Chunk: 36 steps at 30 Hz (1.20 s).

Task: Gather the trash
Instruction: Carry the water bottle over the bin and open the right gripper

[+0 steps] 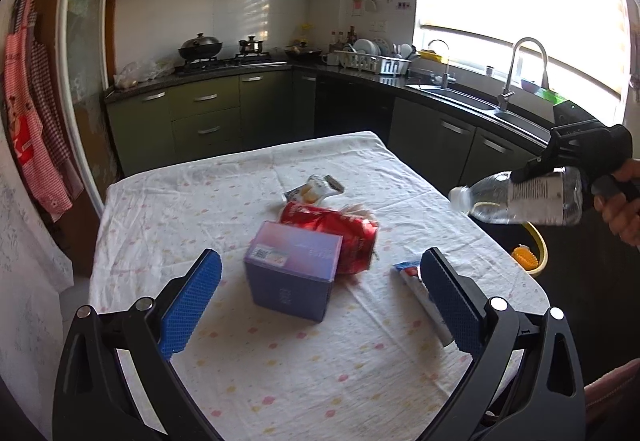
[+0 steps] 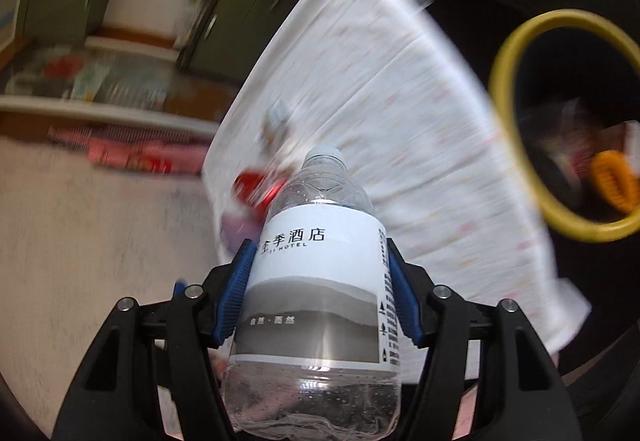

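Note:
My right gripper (image 2: 320, 273) is shut on a clear plastic water bottle (image 2: 320, 281) with a white and grey label; its blue pads press the label on both sides. In the left wrist view that bottle (image 1: 532, 197) hangs in the air past the table's right edge, above a yellow-rimmed bin (image 1: 536, 253). My left gripper (image 1: 320, 297) stands open above the table with nothing between its fingers. Ahead of it lie a purple box (image 1: 292, 273), a crumpled red wrapper (image 1: 336, 233), a small snack packet (image 1: 314, 189) and a flat wrapper (image 1: 416, 281) by the right finger.
The table (image 1: 280, 361) wears a white cloth with small coloured dots. The yellow-rimmed bin (image 2: 516, 113) holds an orange item and other scraps. Green kitchen cabinets, a stove and a sink line the back. Red aprons hang at the left. A hand grips the right tool.

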Each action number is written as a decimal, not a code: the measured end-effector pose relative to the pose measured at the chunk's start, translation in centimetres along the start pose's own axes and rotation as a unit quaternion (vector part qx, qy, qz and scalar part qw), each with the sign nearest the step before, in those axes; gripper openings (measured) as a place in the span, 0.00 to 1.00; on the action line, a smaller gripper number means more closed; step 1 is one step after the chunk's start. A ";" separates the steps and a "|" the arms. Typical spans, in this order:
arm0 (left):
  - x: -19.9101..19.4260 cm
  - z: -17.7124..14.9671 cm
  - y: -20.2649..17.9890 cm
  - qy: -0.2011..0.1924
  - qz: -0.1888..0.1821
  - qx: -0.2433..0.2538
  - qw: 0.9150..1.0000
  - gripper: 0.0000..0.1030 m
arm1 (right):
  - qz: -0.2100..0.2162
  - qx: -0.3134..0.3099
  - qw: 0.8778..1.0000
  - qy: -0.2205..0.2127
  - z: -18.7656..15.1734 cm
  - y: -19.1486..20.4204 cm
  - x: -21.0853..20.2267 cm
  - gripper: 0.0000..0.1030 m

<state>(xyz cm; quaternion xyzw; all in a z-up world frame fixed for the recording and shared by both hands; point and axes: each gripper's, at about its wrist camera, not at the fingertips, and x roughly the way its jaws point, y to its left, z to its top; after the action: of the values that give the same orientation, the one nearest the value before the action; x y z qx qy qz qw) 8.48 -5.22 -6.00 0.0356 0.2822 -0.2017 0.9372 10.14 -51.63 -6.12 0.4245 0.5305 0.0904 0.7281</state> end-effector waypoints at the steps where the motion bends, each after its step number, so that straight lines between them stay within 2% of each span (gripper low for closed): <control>1: 0.2 0.1 -0.3 0.000 -0.002 0.003 1.000 0.95 | -0.008 0.008 1.000 -0.013 0.4 -1.1 -0.7 0.58; 5: 0.9 0.5 -1.7 0.004 -0.007 0.016 1.000 0.95 | -0.047 0.037 0.997 -0.051 2.3 -5.1 -2.1 0.58; 16: 1.9 1.1 -3.5 0.012 -0.004 0.033 0.999 0.95 | -0.129 0.095 0.983 -0.084 6.9 -13.2 -1.0 0.59; 20: 2.0 1.1 -3.7 0.012 -0.005 0.036 0.999 0.95 | -0.174 0.103 0.972 -0.123 8.5 -15.1 -0.8 0.68; 24: 1.9 0.9 -3.6 0.009 0.000 0.043 0.999 0.95 | -0.143 0.103 0.974 -0.139 7.2 -14.6 -2.1 0.70; 29: 2.3 0.6 -2.8 0.015 -0.006 0.030 0.999 0.95 | -0.109 0.068 0.980 -0.150 4.2 -11.6 -2.9 0.71; 36: 3.5 -0.6 -1.0 0.038 0.008 0.011 0.999 0.95 | -0.075 -0.029 0.984 -0.158 -1.8 -6.0 -1.5 0.74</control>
<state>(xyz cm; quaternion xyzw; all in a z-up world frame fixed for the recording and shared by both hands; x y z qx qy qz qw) 10.41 -7.24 -8.37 0.0557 0.3155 -0.1962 0.9267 6.07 -55.30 -9.49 0.3712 0.4366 -0.0174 0.8193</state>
